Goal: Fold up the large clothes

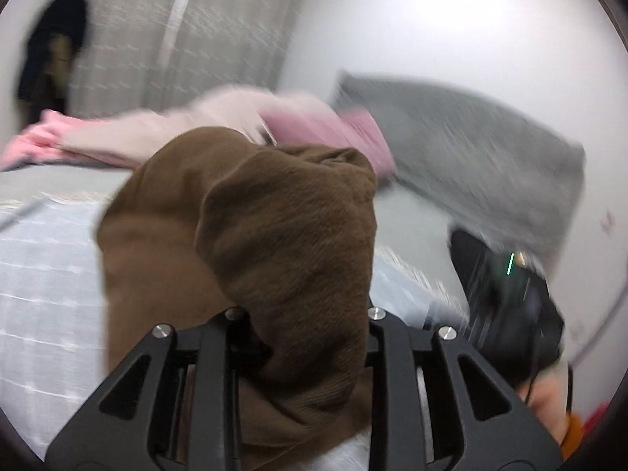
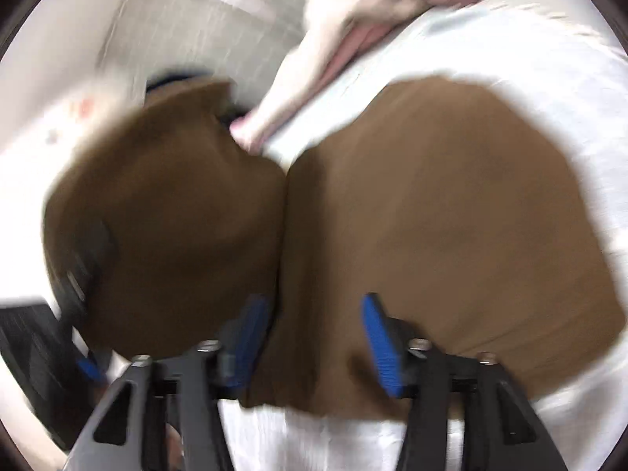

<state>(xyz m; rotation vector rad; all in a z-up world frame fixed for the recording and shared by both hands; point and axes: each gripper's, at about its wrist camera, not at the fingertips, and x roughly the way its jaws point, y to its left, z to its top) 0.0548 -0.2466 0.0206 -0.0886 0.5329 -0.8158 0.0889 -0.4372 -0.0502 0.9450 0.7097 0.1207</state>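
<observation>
A large brown garment [image 1: 251, 235] is bunched up over my left gripper [image 1: 302, 337]; its cloth fills the gap between the jaws and hides the fingertips. In the right wrist view the same brown garment [image 2: 431, 216] lies spread on the pale bed sheet [image 2: 530, 51], with one part lifted at the left. My right gripper [image 2: 314, 333] is open, its blue pads [image 2: 382, 345] apart just above the garment's near edge. The other gripper [image 2: 84, 274] shows dimly under the lifted cloth at the left.
Cream and pink clothes [image 1: 219, 117] are piled at the far side of the bed. A grey pillow [image 1: 471, 149] leans on the white wall at right. A grey curtain [image 1: 188, 31] hangs behind. A dark coat [image 1: 55, 51] hangs at far left.
</observation>
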